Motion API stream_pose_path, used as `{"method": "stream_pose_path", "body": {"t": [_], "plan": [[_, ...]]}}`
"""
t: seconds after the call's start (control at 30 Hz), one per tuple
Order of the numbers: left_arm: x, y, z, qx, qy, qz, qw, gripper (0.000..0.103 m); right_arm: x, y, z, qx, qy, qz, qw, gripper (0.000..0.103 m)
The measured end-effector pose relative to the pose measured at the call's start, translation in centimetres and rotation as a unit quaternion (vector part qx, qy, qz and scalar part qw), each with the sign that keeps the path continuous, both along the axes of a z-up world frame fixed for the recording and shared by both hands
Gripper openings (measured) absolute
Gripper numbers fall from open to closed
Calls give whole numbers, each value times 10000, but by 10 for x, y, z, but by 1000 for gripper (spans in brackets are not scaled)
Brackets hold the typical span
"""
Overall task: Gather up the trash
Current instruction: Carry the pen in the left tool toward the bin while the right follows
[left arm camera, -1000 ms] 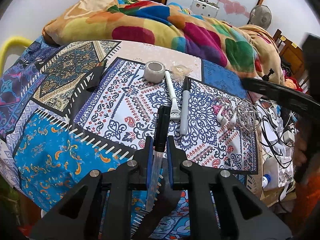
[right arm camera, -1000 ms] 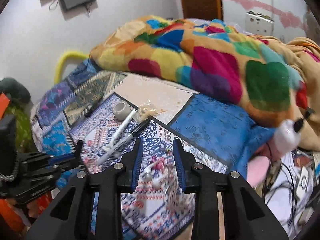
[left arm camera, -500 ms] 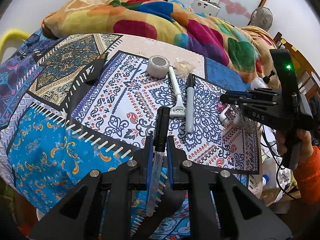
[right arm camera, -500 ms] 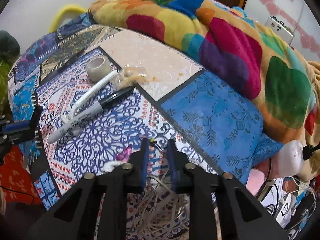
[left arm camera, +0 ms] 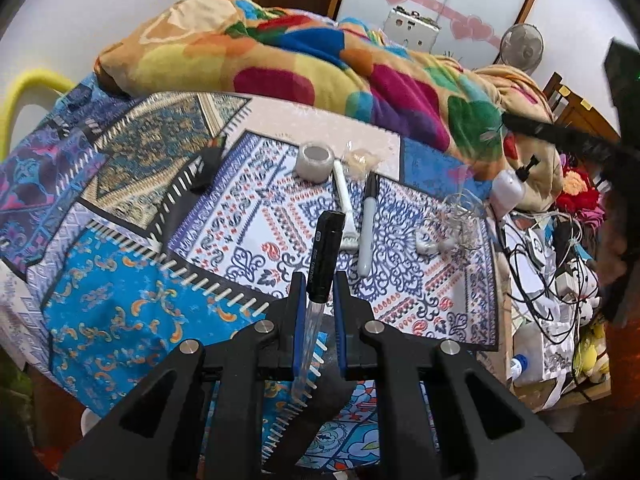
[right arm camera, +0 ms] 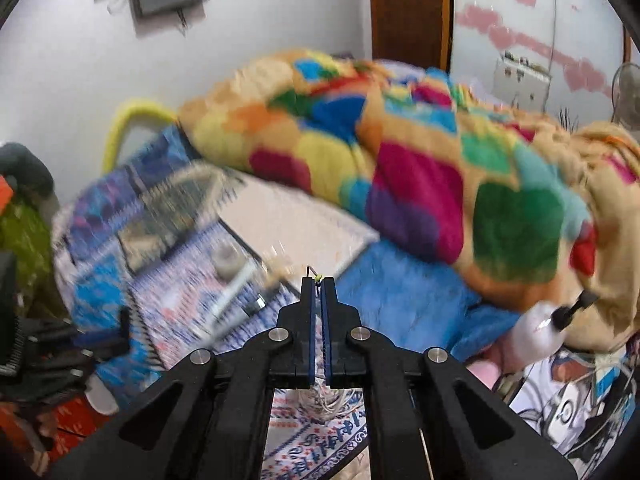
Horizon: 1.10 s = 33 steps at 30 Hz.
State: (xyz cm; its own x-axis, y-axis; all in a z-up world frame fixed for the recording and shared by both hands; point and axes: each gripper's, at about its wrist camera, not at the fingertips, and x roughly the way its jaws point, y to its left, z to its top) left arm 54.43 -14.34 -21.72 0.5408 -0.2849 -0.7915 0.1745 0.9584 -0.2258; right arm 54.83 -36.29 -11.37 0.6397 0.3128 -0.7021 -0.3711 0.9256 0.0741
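Jaws: left gripper (left arm camera: 316,280) clamps pen (left arm camera: 325,256); right gripper (right arm camera: 318,284) pinches, seemingly, earphone wire (right arm camera: 326,398)

Matt black plastic tool (left arm camera: 316,280) over patterned cloth bedspread (left arm camera: 120,280).

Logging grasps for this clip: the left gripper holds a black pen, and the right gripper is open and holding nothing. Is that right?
Not quite. The left gripper does hold the pen, but the right gripper is not open: in the right wrist view its jaws are nearly together on a thin wire, with pale cable hanging below.
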Motion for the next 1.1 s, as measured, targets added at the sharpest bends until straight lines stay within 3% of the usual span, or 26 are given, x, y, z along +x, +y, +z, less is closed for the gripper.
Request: {"method": "stream_pose_path", "body": {"t": [0.13,0.3,0.8,1.1], "plan": [[-7,3,16,-37,-128,57,9999,10,-6,12,32,105,-289,107,9995,2],[-17,9,29,-65,-200,111,9997,7,-16,28,47,199,-407,218,9987,2],[-87,74,94,-48,-755,617,9952,7,-80,101,58,360,-333,825,9954,2],[-151,143,107,94,-795,1137,9903,7,-125,165,68,500,-326,1326,9894,2]]}}
